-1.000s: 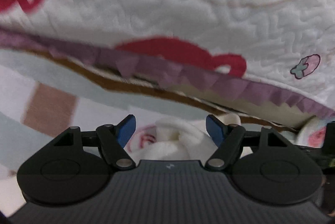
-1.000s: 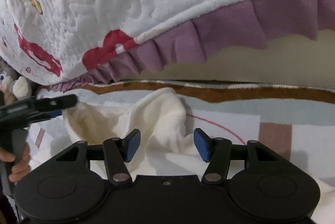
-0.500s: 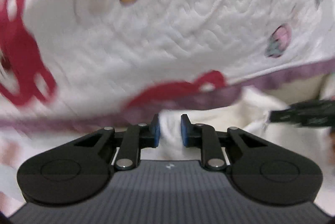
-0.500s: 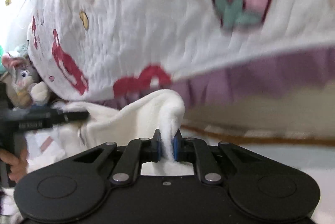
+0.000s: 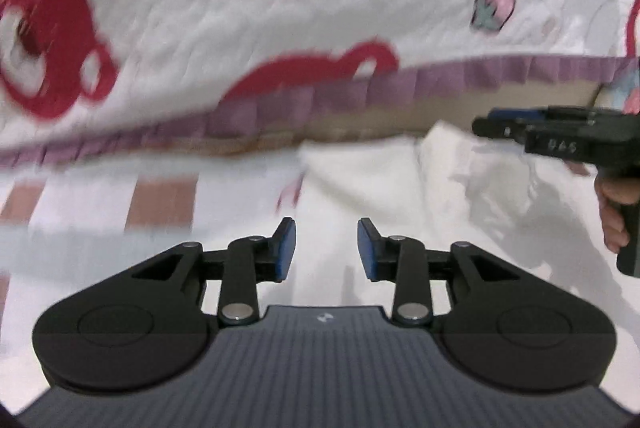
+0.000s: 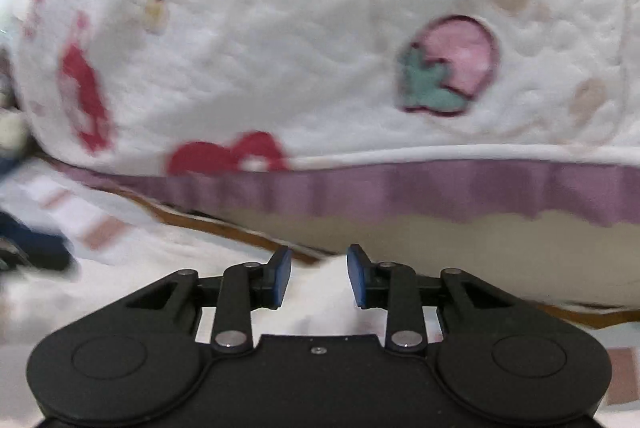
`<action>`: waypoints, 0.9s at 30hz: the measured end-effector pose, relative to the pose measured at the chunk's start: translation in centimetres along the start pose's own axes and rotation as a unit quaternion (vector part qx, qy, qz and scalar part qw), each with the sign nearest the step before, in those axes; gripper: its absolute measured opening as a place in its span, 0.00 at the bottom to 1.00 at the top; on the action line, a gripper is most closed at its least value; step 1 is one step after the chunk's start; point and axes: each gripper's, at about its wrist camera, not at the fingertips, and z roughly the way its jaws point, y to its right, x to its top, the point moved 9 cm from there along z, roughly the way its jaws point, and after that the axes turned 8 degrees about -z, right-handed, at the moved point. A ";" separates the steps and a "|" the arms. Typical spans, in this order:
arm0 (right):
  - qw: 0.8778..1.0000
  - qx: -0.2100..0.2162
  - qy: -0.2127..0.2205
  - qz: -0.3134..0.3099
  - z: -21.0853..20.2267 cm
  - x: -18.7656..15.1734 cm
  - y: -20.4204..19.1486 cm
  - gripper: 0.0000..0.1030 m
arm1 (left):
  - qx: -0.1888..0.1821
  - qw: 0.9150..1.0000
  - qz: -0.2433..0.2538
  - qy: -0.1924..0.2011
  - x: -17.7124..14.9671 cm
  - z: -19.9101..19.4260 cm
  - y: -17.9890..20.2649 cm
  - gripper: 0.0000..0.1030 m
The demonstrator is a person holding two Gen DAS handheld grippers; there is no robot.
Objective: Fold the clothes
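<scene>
Left wrist: left gripper (image 5: 326,248) agape over garment (image 5: 400,188)

A white quilt (image 6: 320,28) with a purple frill (image 6: 440,192) is hanging over the scene. A checked blanket (image 5: 120,204) is lying beneath it.

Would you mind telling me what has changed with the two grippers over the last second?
Both grippers closed on the cream garment half a second ago, then released it: the left gripper and right gripper are open again. The quilt stays put.
</scene>
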 end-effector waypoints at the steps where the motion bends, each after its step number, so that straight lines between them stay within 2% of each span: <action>1: 1.000 0.021 -0.001 0.002 0.0 -0.1 -0.9 0.34 | 0.003 1.000 -0.014 -0.007 -0.8 -0.6 -0.6 0.32; 4: 0.996 0.082 -0.041 0.009 1.9 -1.3 -3.7 0.34 | 0.024 0.999 -0.048 -0.011 -2.9 -3.3 -3.0 0.32; 6: 0.992 0.105 -0.074 0.015 3.1 -2.5 -4.8 0.34 | 0.043 0.997 -0.063 -0.009 -3.9 -5.5 -4.8 0.33; 7: 0.989 0.113 -0.089 0.017 3.6 -3.1 -5.4 0.34 | 0.052 0.996 -0.075 -0.006 -4.4 -6.8 -5.5 0.37; 9: 0.990 0.098 -0.102 0.007 5.1 -3.6 -5.9 0.34 | 0.070 0.993 -0.100 -0.001 -5.5 -9.4 -6.8 0.42; 13: 0.990 0.075 -0.116 -0.005 7.3 -3.6 -6.7 0.34 | 0.120 0.984 -0.128 0.004 -8.5 -13.7 -9.7 0.45; 17: 0.989 0.088 -0.116 0.032 5.3 -3.1 -8.1 0.35 | 0.118 0.970 -0.211 0.013 -11.2 -15.6 -13.0 0.46; 21: 0.986 0.104 -0.115 0.066 3.3 -2.5 -9.7 0.36 | 0.135 0.967 -0.217 0.014 -11.4 -15.9 -15.2 0.46; 24: 0.976 0.178 -0.114 0.050 0.1 -3.5 -14.4 0.43 | 0.135 0.960 -0.245 0.021 -11.6 -16.5 -16.4 0.48; 27: 0.961 0.239 -0.130 0.058 -1.3 -4.5 -18.7 0.45 | 0.131 0.957 -0.259 0.020 -12.0 -16.4 -17.0 0.48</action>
